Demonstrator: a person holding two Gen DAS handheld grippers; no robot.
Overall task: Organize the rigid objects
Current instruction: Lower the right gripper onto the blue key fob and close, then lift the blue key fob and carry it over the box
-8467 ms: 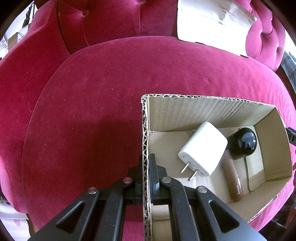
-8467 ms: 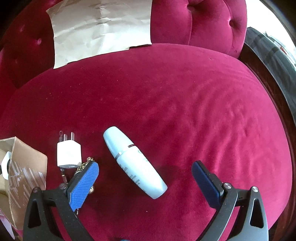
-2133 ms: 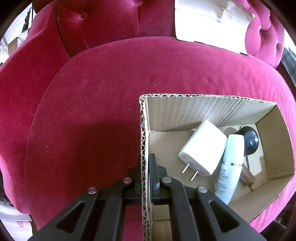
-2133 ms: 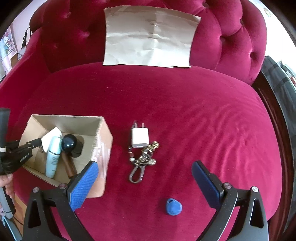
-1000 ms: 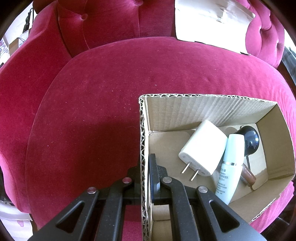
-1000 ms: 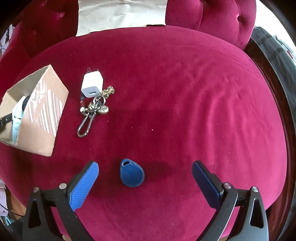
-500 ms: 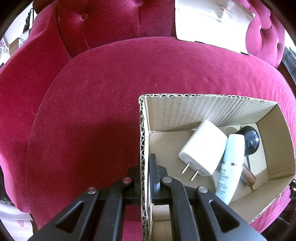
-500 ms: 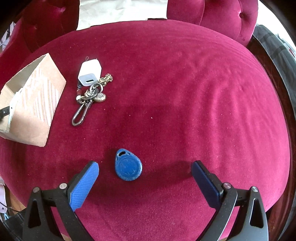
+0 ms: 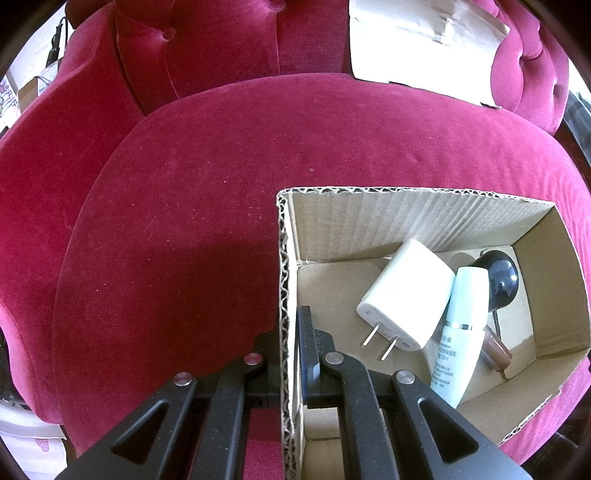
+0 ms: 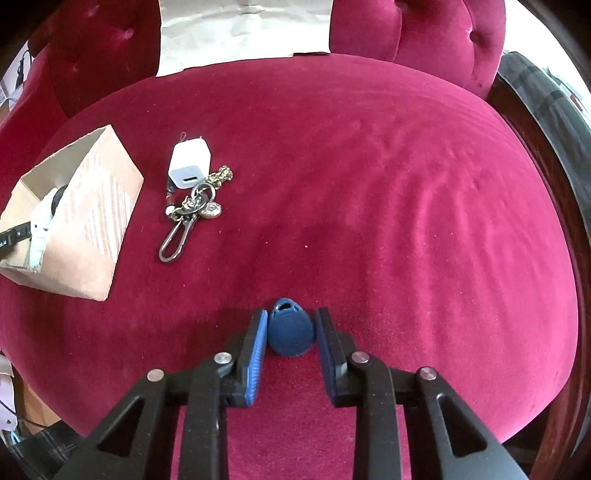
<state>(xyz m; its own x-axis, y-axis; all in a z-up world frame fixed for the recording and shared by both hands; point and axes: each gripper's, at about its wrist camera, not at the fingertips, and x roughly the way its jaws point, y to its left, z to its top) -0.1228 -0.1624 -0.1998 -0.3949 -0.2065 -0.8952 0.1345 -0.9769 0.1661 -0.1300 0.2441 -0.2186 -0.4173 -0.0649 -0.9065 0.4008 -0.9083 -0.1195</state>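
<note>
My left gripper (image 9: 290, 336) is shut on the near wall of a cardboard box (image 9: 284, 266) on the red velvet seat. Inside lie a white charger plug (image 9: 404, 297), a pale blue tube (image 9: 461, 332), a black round object (image 9: 498, 282) and a brown tube (image 9: 496, 349). In the right wrist view my right gripper (image 10: 290, 332) is shut on a blue key fob (image 10: 290, 334) that rests on the seat. A small white charger (image 10: 189, 165) and a keyring bunch (image 10: 192, 210) lie near the box (image 10: 96, 221).
A sheet of brown paper (image 10: 243, 29) leans on the tufted backrest (image 10: 436, 40); it also shows in the left wrist view (image 9: 421, 44). The seat's right edge meets a dark wooden frame (image 10: 554, 192). The cushion front edge is close below my right gripper.
My right gripper has moved down over the blue key fob and closed on it. The left gripper and the box have not moved.
</note>
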